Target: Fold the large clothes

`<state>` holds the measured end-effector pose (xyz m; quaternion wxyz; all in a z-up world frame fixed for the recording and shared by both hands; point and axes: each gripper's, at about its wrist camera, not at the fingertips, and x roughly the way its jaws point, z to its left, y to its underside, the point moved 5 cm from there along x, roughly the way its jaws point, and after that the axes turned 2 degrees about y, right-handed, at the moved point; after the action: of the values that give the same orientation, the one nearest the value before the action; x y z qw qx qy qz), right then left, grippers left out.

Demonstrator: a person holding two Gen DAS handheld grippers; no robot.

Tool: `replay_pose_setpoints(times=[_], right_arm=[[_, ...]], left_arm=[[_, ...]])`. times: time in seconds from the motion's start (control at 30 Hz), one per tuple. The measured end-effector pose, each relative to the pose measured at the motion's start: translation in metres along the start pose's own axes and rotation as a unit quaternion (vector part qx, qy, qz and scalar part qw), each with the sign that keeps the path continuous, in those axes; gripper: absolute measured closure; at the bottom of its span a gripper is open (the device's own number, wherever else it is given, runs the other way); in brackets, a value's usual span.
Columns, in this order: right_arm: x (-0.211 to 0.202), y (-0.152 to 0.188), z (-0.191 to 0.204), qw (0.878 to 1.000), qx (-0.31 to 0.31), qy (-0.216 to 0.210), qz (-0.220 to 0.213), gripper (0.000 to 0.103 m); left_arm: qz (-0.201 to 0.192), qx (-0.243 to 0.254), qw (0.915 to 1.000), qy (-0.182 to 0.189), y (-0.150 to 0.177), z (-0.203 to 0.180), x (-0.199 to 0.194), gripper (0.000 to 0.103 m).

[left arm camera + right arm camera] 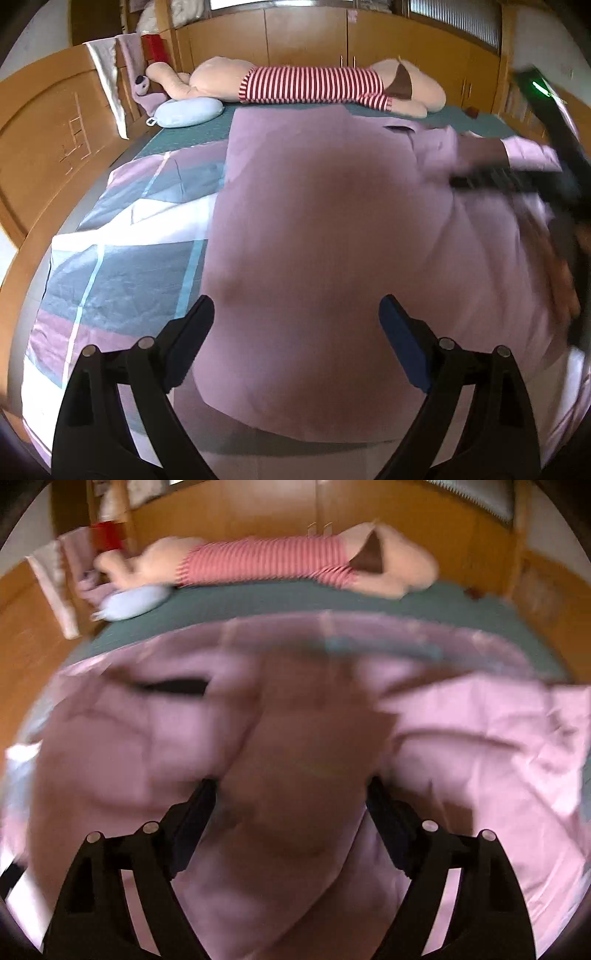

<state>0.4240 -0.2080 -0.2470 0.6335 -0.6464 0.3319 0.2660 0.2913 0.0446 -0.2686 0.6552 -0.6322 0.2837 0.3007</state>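
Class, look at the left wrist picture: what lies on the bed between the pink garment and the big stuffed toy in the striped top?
Only a bare strip of green sheet separates the pink garment from the stuffed toy; the left wrist view shows this.

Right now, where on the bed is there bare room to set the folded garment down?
Free: the green sheet strip between the pink garment and the plush toy, right of the blue pillow; also the patterned quilt left of the garment. Crowded along the headboard side.
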Motion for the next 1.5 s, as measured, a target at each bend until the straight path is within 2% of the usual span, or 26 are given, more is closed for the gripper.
replay_pose_setpoints(times=[0.07, 0.17, 0.27, 0.3, 0.4, 0.47, 0.57, 0.63, 0.73, 0.77, 0.8, 0.87, 0.9, 1.0, 1.13, 1.23, 1.37, 1.43, 1.5], right_arm=[[0.012, -0.009, 0.006, 1.000, -0.012, 0.023, 0.001, 0.011], [0.006, -0.014, 0.013, 0.999, -0.023, 0.041, -0.013, 0.013], [-0.043, -0.014, 0.026, 0.996, -0.015, -0.016, -0.085, 0.013], [-0.049, -0.015, 0.032, 0.995, -0.026, -0.022, -0.093, 0.012], [-0.064, -0.011, 0.053, 0.994, -0.068, -0.040, -0.072, 0.009], [-0.064, -0.014, 0.054, 0.994, -0.056, -0.054, -0.080, 0.010], [-0.090, -0.009, 0.032, 0.986, -0.022, -0.039, -0.158, 0.010], [-0.099, 0.000, 0.032, 0.982, -0.042, -0.058, -0.177, 0.010], [-0.102, 0.024, 0.052, 0.975, -0.105, -0.108, -0.162, 0.010], [-0.094, 0.035, 0.059, 0.977, -0.126, -0.108, -0.137, 0.010], [-0.085, 0.041, 0.062, 0.978, -0.138, -0.101, -0.116, 0.010], [-0.051, 0.048, 0.060, 0.984, -0.156, -0.040, -0.082, 0.008], [-0.033, 0.047, 0.055, 0.986, -0.150, -0.025, -0.068, 0.001], [0.002, 0.030, 0.034, 0.993, -0.098, -0.018, -0.056, 0.001], [0.022, 0.005, 0.033, 0.993, -0.098, 0.020, -0.055, 0.001], [0.006, -0.001, 0.031, 0.994, -0.088, 0.012, -0.064, 0.001], [-0.053, 0.009, 0.002, 0.988, -0.060, -0.049, -0.136, 0.001], [-0.065, 0.016, -0.015, 0.987, -0.069, -0.026, -0.141, 0.001], [-0.050, 0.022, -0.052, 0.992, -0.059, 0.022, -0.114, 0.001]], left_arm=[[0.000, -0.016, 0.9999, -0.002, 0.000, 0.004, 0.008, 0.004], [0.024, -0.032, 0.9992, -0.005, 0.001, 0.011, 0.024, 0.002], [0.040, -0.051, 0.9979, 0.002, 0.004, 0.017, 0.034, 0.002], [0.045, -0.058, 0.9973, 0.005, 0.006, 0.018, 0.037, 0.002], [0.047, -0.058, 0.9972, -0.001, 0.011, 0.019, 0.039, 0.002], [0.046, -0.052, 0.9975, -0.009, 0.012, 0.017, 0.039, 0.002], [0.045, -0.046, 0.9977, -0.019, 0.012, 0.014, 0.038, 0.002], [0.043, -0.037, 0.9981, -0.024, 0.012, 0.012, 0.038, 0.002], [0.047, -0.039, 0.9979, -0.022, 0.012, 0.013, 0.037, 0.002], [0.049, -0.042, 0.9977, -0.019, 0.012, 0.013, 0.037, 0.002], [0.051, -0.044, 0.9976, -0.017, 0.012, 0.014, 0.037, 0.002], [0.052, -0.045, 0.9975, -0.016, 0.012, 0.015, 0.036, 0.002], [0.051, -0.046, 0.9975, -0.017, 0.011, 0.015, 0.034, 0.002], [0.034, -0.041, 0.9983, -0.025, 0.008, 0.011, 0.022, 0.002], [0.015, -0.011, 0.9993, -0.033, 0.006, -0.005, 0.013, 0.002], [0.015, 0.007, 0.9989, -0.045, 0.007, -0.010, 0.014, 0.002], [0.037, -0.012, 0.9988, -0.031, 0.010, -0.004, 0.023, 0.002], [0.038, -0.016, 0.9988, -0.027, 0.010, -0.003, 0.024, 0.002], [0.038, -0.013, 0.9987, -0.031, 0.011, -0.004, 0.024, 0.002]])
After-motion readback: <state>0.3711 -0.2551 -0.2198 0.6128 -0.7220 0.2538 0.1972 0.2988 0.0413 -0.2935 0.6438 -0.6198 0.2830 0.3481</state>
